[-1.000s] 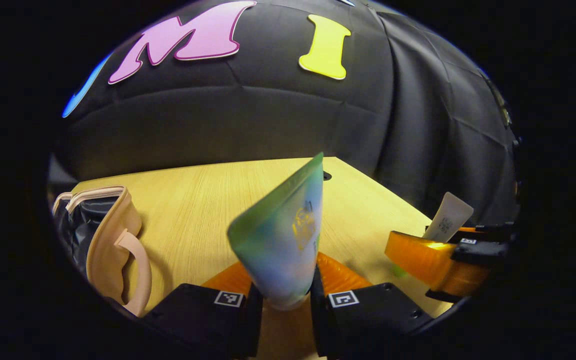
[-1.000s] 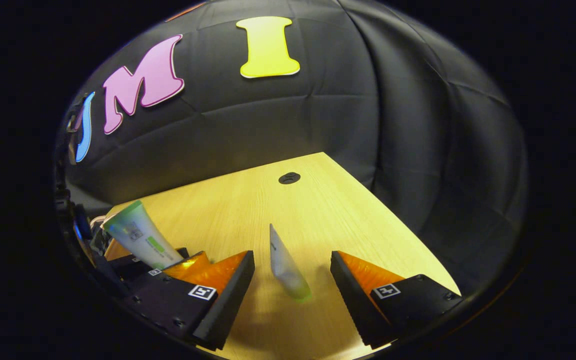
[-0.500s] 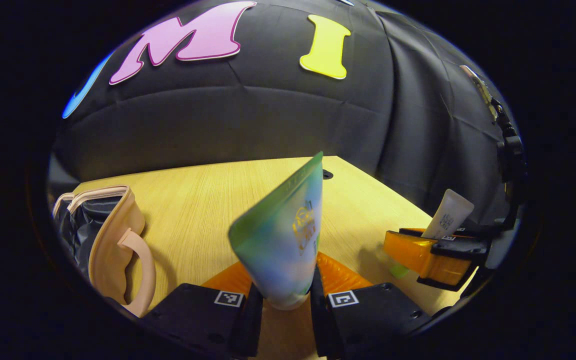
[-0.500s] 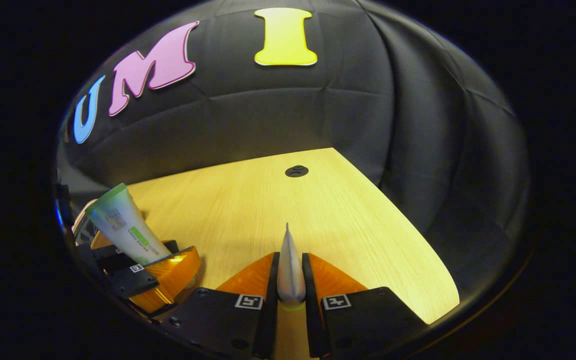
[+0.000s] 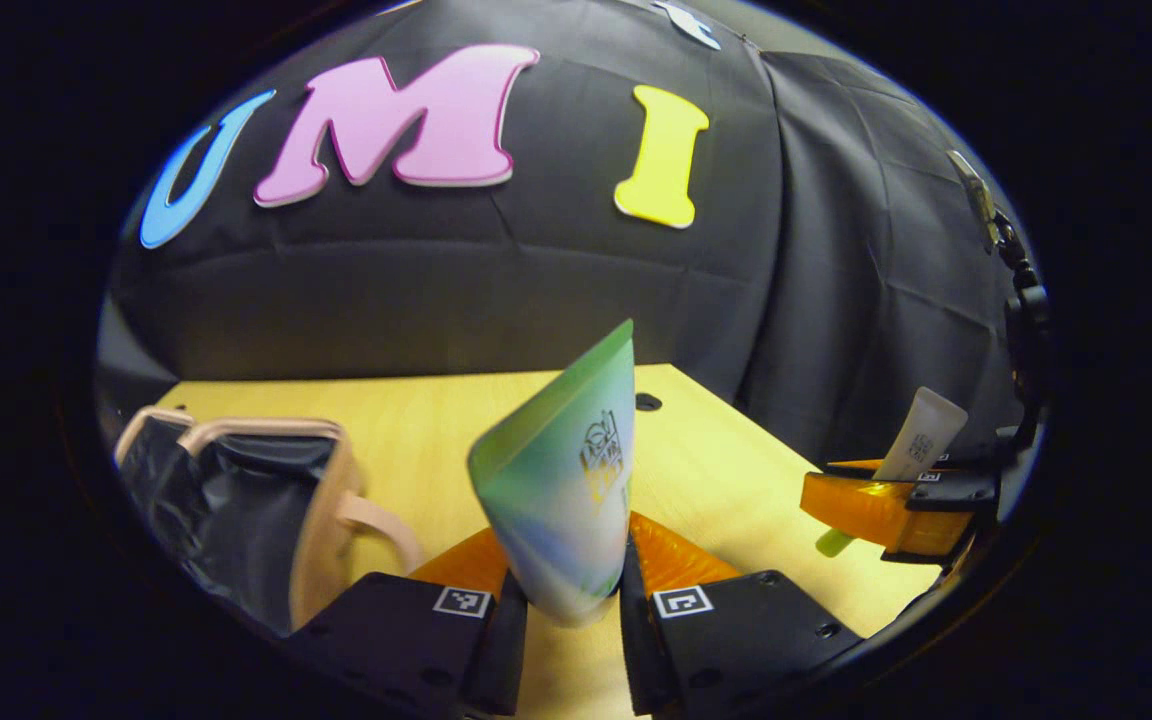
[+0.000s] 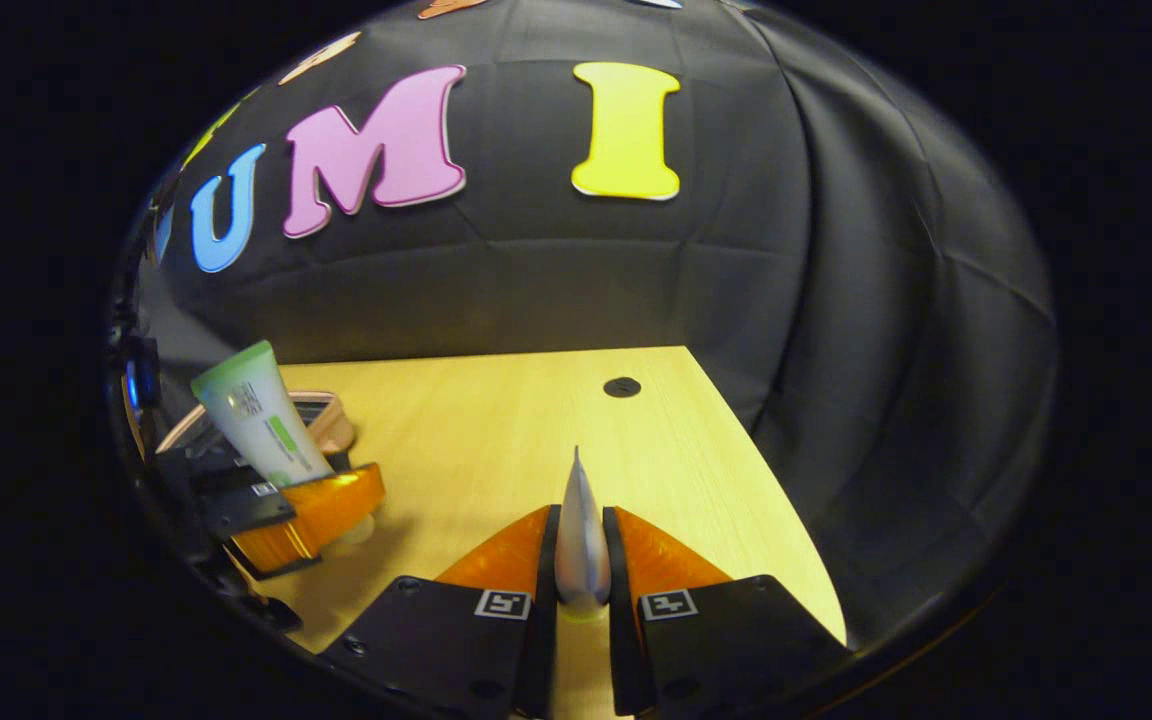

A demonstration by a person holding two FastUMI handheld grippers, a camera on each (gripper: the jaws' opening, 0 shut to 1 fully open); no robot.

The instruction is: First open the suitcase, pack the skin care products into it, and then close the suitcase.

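Right gripper view: right gripper [image 6: 581, 560] now clamped on white tube [image 6: 579, 535], lifted off table [image 6: 496, 440] — left gripper [image 5: 571, 590] still clamps green tube [image 5: 566, 490]; both ready for open suitcase [image 5: 236, 510].

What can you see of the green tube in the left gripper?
The green tube is a soft plastic squeeze tube, frosted green at its flat crimped end and fading to pale blue-white lower down, with small print on its side. It stands nearly upright, crimped end up, leaning slightly. The left gripper pinches its lower end between both fingers, lifted off the table. From the right gripper view it shows at.
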